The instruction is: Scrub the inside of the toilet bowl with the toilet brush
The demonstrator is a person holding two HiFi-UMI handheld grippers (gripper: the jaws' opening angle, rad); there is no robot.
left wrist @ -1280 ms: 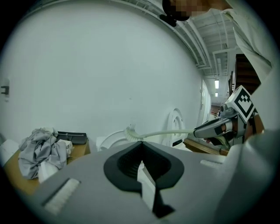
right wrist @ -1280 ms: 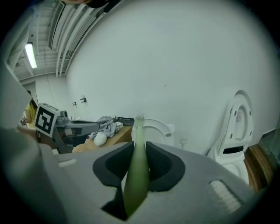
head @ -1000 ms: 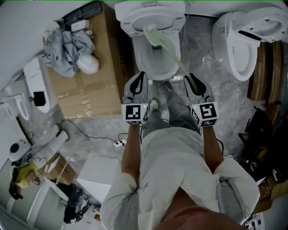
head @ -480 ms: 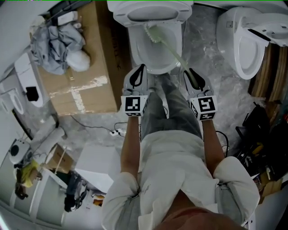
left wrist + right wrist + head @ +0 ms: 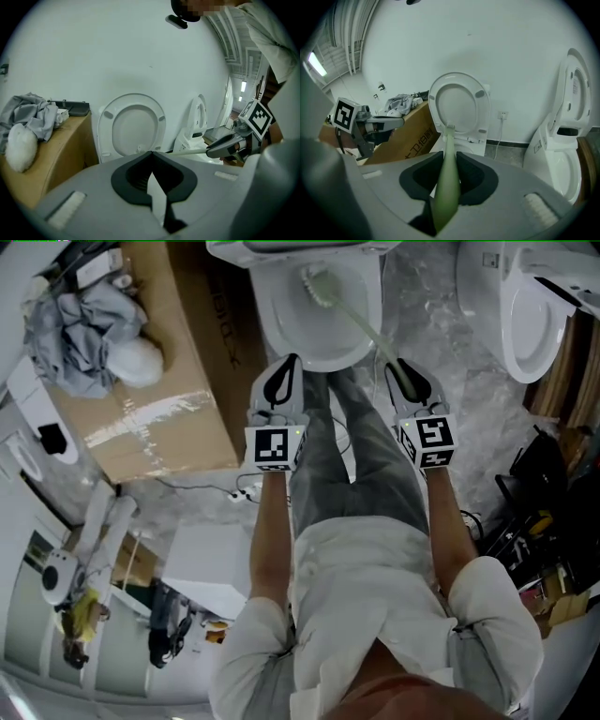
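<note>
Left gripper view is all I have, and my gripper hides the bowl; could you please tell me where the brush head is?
Observer: The toilet brush head sits inside the toilet bowl, toward the back.
Operator: Is it gripped?
Observer: The right gripper is shut on its green handle.
Operator: Anything underfoot?
Observer: A white cable lies on the floor, left of the person's legs.

Brush [image 5: 320,283]: in the toilet [image 5: 264,320] bowl, handle in right gripper [image 5: 401,371].
Box [image 5: 159,423]: left of toilet, clothes [image 5: 80,320] on top.
Second toilet [image 5: 534,329]: far right.
</note>
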